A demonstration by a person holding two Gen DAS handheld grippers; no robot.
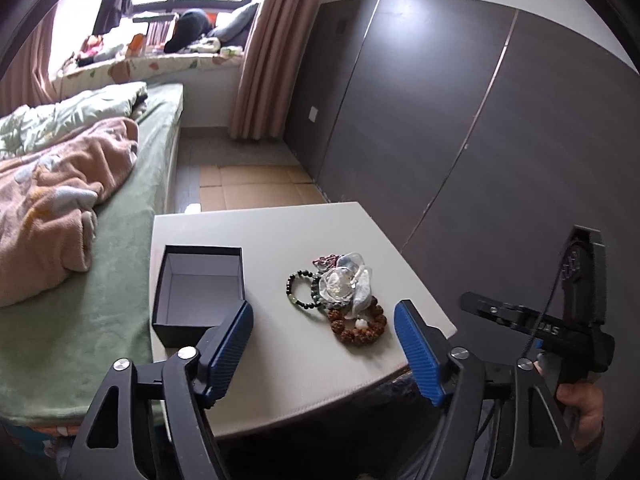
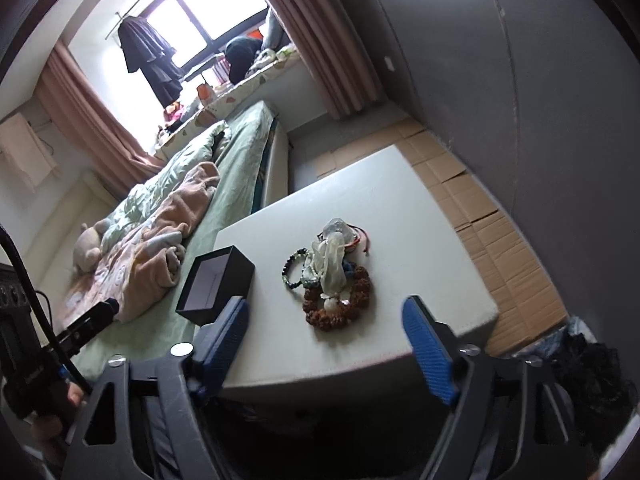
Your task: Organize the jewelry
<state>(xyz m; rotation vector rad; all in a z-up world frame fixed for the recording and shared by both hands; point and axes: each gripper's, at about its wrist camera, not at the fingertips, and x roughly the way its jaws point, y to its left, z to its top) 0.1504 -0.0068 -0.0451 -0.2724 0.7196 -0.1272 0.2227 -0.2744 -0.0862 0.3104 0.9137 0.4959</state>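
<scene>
A pile of jewelry (image 1: 340, 296) (image 2: 330, 276) lies on the pale square table (image 1: 280, 240) (image 2: 380, 200): a brown bead bracelet (image 1: 357, 324) (image 2: 336, 308), a dark green bead bracelet (image 1: 300, 290) (image 2: 294, 268) and clear plastic pouches (image 1: 348, 284) (image 2: 332, 258). Left of the pile stands an open black box (image 1: 200, 288) (image 2: 216, 284), empty, with a grey lining. My left gripper (image 1: 324, 316) hovers open above the table's near edge, in front of the pile, nothing between its blue pads. My right gripper (image 2: 326, 316) also stands open just short of the brown bracelet, holding nothing.
A bed (image 1: 132, 240) (image 2: 224, 168) with green sheet and pink blanket (image 1: 60, 200) (image 2: 160, 232) adjoins the table's left side. Dark grey wardrobe panels (image 1: 480, 140) run along the right. Flattened cardboard (image 1: 256, 184) (image 2: 480, 208) covers the floor beyond the table. The right gripper's body (image 1: 560, 320) shows at the left view's right edge.
</scene>
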